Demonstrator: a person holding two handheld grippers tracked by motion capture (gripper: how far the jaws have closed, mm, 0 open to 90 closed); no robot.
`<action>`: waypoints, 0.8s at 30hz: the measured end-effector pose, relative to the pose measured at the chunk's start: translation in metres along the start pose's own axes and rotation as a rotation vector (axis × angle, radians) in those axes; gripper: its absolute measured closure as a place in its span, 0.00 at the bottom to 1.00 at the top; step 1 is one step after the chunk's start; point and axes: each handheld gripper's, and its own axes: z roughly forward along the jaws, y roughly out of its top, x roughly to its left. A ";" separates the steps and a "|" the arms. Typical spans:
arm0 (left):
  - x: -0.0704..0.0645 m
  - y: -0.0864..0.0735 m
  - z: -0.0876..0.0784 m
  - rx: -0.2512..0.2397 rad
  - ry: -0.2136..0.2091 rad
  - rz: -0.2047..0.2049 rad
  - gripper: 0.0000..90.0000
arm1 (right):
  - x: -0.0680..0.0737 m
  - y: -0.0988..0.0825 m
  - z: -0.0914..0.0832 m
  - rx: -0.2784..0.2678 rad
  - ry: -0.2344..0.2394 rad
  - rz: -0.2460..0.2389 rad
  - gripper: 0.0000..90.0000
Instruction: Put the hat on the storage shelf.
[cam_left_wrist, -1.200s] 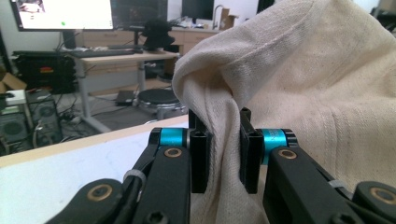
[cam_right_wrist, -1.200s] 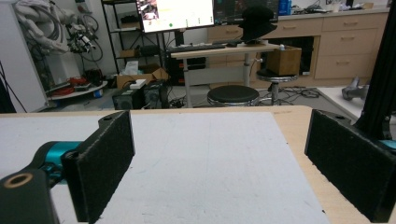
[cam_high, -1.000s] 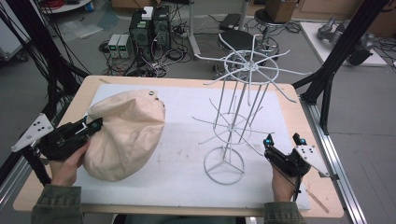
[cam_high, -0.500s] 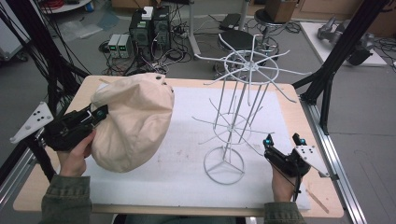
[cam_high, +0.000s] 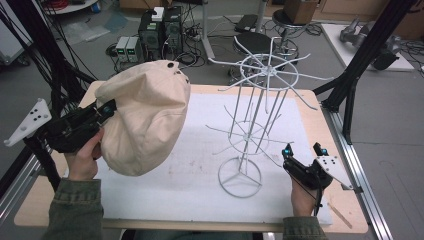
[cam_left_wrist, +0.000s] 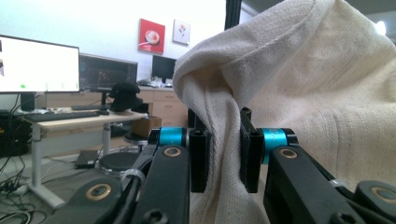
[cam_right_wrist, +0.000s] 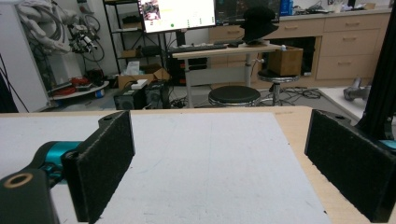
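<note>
Two hand-held grippers were at work over the tabletop (cam_high: 330, 107) when I checked the feeds. My left hand-held gripper (cam_high: 102, 111) had its jaws clamped together on a fold of the cream cloth hat (cam_high: 145, 117), which hung lifted above the left part of the white mat (cam_high: 200, 150); in the left gripper view the fabric (cam_left_wrist: 299, 93) was pinched tight between the two black pads and draped over to the right. My left hand (cam_high: 82, 160) gripped the tool from below. My right hand-held gripper (cam_high: 302, 150) sat low near the right front of the tabletop, jaws spread wide apart with nothing between them; the right gripper view looked straight across the bare mat (cam_right_wrist: 210, 158) between its pads. The white wire hat stand (cam_high: 257, 115) stood upright on the mat between the two grippers, its round base (cam_high: 240, 177) near the right one and its spoked top ring apart from the hat. Behind the tabletop, stools (cam_high: 260, 42), cables and computer towers (cam_high: 160, 30) crowded the floor.
</note>
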 end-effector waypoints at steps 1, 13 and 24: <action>0.000 0.001 0.001 -0.004 -0.002 -0.001 0.87 | 0.000 0.000 0.000 -0.001 -0.001 -0.002 0.08; -0.004 0.010 0.016 -0.051 -0.032 0.002 0.87 | -0.001 0.000 0.000 -0.007 0.001 0.002 0.08; -0.005 0.022 0.034 -0.092 -0.079 -0.010 0.87 | -0.001 0.000 0.000 -0.003 0.003 0.002 0.08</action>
